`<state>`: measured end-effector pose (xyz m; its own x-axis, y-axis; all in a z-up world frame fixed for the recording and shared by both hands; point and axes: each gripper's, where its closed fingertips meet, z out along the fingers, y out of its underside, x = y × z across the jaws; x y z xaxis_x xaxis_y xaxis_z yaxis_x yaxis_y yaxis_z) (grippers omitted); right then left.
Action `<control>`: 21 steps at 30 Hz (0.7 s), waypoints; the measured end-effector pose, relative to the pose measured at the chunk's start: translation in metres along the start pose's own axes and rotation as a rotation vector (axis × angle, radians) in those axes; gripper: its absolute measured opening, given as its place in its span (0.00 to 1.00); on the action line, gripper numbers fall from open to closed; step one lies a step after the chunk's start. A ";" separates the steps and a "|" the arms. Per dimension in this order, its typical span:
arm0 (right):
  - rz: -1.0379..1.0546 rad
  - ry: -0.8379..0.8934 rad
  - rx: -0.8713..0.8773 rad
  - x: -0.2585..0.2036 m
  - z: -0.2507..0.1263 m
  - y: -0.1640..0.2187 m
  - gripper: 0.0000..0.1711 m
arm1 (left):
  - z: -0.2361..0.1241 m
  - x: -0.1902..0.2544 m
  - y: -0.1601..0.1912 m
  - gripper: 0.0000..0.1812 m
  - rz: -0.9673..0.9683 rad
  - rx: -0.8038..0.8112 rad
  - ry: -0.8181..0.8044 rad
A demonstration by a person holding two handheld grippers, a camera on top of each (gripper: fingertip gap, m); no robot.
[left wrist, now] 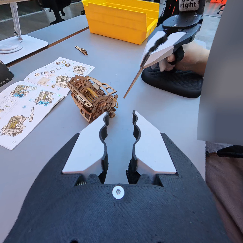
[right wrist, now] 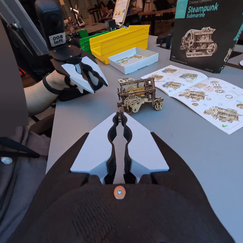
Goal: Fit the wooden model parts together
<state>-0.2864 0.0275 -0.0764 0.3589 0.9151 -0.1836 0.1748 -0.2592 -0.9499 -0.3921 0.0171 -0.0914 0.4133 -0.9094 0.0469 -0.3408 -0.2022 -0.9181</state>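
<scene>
A part-built wooden model [left wrist: 92,100] with gears and rubber bands stands on the grey table [left wrist: 118,65]; it also shows in the right wrist view [right wrist: 138,96]. My left gripper [left wrist: 120,114] is open and empty, just to the right of and nearer than the model; it also shows in the right wrist view [right wrist: 100,88]. My right gripper [right wrist: 119,113] is shut on a thin flat wooden part [right wrist: 119,117], seen edge-on, held just short of the model. In the left wrist view the right gripper [left wrist: 142,64] holds this wooden part [left wrist: 132,84] slanting down toward the table.
An open instruction booklet [left wrist: 32,97] lies left of the model. A small loose wooden piece [left wrist: 81,50] lies farther back. A yellow bin [left wrist: 118,22], a green bin [right wrist: 85,40], a white tray [right wrist: 148,59] with rubber bands and the kit box [right wrist: 205,35] stand behind. A black pad [left wrist: 173,82] lies under the right hand. The left gripper's tips are roughly 12 centimeters from the right gripper's. My right tips are roughly 30 centimeters from the small loose wooden piece [left wrist: 81,50].
</scene>
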 end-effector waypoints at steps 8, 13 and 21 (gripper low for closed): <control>0.106 0.093 -0.010 -0.001 0.018 0.005 0.01 | 0.006 0.008 0.008 0.17 0.028 -0.016 0.008; 0.163 0.144 -0.029 0.005 0.024 0.009 0.01 | 0.004 0.013 0.006 0.15 0.039 -0.001 0.024; 0.308 0.089 -0.008 0.004 0.032 0.009 0.01 | 0.001 0.021 0.005 0.15 0.068 0.016 0.047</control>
<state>-0.3127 0.0390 -0.0941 0.4748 0.7627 -0.4391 0.0523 -0.5225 -0.8510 -0.3843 -0.0025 -0.0955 0.3496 -0.9369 0.0022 -0.3531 -0.1340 -0.9259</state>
